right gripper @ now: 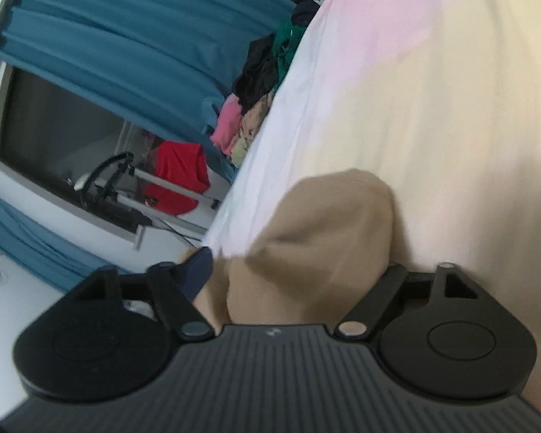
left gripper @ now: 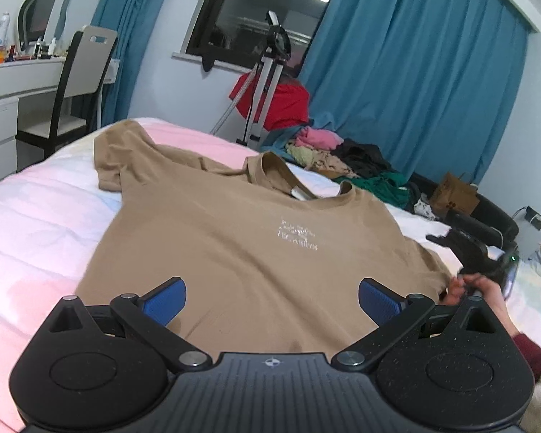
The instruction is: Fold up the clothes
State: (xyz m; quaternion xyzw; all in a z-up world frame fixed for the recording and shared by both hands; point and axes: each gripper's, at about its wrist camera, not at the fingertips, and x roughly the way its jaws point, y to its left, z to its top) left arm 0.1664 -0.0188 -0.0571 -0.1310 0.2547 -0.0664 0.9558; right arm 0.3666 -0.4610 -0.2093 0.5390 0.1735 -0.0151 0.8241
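Pale pink bed (left gripper: 36,223) carries a tan shirt (left gripper: 234,252) laid flat, front up, collar toward the far edge. Left gripper (left gripper: 272,305) hovers over the hem, jaws wide and empty. Right gripper (right gripper: 295,270) has the right sleeve bunched between its jaws. Judged step: the first sleeve fold; next, carry that sleeve inward across the chest.

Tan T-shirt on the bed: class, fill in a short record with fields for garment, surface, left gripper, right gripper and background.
garment: tan T-shirt, spread front up, one sleeve bunched
surface: bed with pink and white cover
left gripper: open above the hem
right gripper: tan fabric between its fingers; closure unclear
background: blue curtain, pile of clothes
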